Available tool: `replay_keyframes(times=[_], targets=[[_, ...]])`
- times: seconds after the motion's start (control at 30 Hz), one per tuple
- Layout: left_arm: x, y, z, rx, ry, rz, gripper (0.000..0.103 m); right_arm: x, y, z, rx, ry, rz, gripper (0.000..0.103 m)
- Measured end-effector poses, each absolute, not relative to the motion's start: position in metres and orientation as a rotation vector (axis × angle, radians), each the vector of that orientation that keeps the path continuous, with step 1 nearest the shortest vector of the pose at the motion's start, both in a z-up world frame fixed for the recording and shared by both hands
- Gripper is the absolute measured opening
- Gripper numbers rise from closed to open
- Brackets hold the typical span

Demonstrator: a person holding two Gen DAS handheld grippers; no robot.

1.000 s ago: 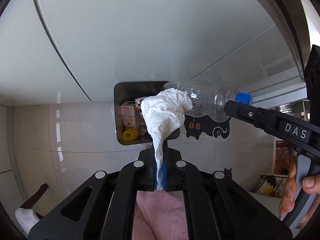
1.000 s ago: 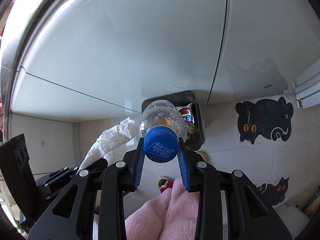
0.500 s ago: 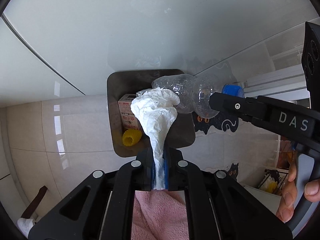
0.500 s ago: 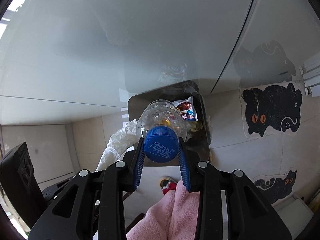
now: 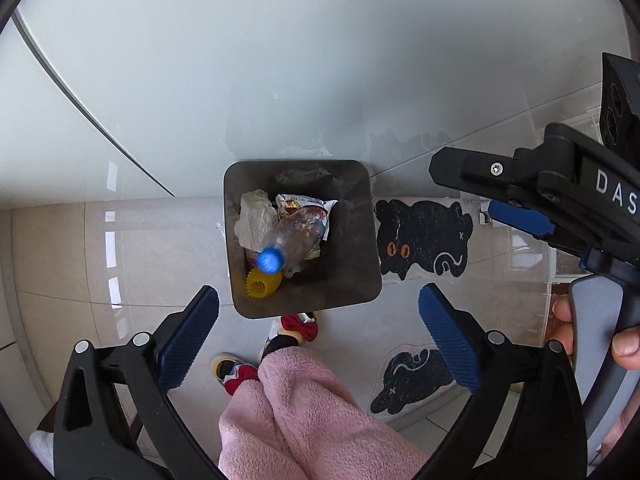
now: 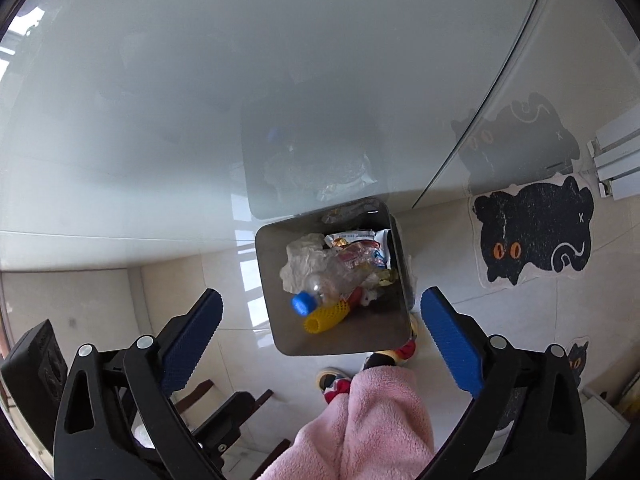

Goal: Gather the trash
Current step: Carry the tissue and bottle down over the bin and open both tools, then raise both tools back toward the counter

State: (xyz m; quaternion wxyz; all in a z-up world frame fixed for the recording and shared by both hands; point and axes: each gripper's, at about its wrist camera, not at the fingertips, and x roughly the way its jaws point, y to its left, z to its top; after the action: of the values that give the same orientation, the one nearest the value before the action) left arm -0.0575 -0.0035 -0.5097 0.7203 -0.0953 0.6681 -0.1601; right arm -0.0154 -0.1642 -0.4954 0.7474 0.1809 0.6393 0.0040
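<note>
Looking down from the left wrist, the left gripper (image 5: 319, 322) is wide open and holds nothing. Its two blue pads (image 5: 188, 338) stand far apart above the floor. Between them, lower down, sits the dark bin (image 5: 356, 280) on pale tiles. Inside the bin lies a clear bottle (image 5: 298, 232) with a blue cap (image 5: 270, 260) pointing up at the camera. A white tissue (image 5: 256, 218) lies just beside the bottle, touching it. A yellow roller (image 5: 262, 284) lies under the cap end. A snack wrapper (image 5: 306, 202) lies at the far side of the bin. A black cat mat (image 5: 424, 236) lies on the floor just right of the bin. The right gripper (image 5: 520, 200) pokes in from the right, and a hand (image 5: 592, 336) holds its handle. Pink fuzzy legs (image 5: 304, 412) and slippers (image 5: 298, 326) show at the bottom.

From the right wrist, the right gripper (image 6: 321, 338) is also wide open and empty. The bin (image 6: 360, 340) sits between its blue pads (image 6: 450, 340), lower down. The bottle (image 6: 336, 274) lies in it, with its cap (image 6: 303, 304) toward the near left. The tissue (image 6: 300, 260) touches the bottle on the left. The roller (image 6: 326, 316) lies just below the cap. The wrapper (image 6: 360, 240) lies at the back. The cat mat (image 6: 536, 232) lies to the right. Part of the left gripper (image 6: 36, 368) shows at the left edge.
</note>
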Motion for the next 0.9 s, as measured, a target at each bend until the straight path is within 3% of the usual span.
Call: replay_keyframes(times=[0.37, 0.9], targets=[[-0.072, 0.014, -0.391, -0.205, 1.341, -0.383, 0.095, -0.056, -0.178, -0.382, 0.401, 1.273, 0.029, 0.100], [-0.062, 0.022, -0.213, -0.164, 0.991, -0.445, 0.095, -0.067, -0.208, -0.202, 0.324, 0.900, 0.052, 0.100]])
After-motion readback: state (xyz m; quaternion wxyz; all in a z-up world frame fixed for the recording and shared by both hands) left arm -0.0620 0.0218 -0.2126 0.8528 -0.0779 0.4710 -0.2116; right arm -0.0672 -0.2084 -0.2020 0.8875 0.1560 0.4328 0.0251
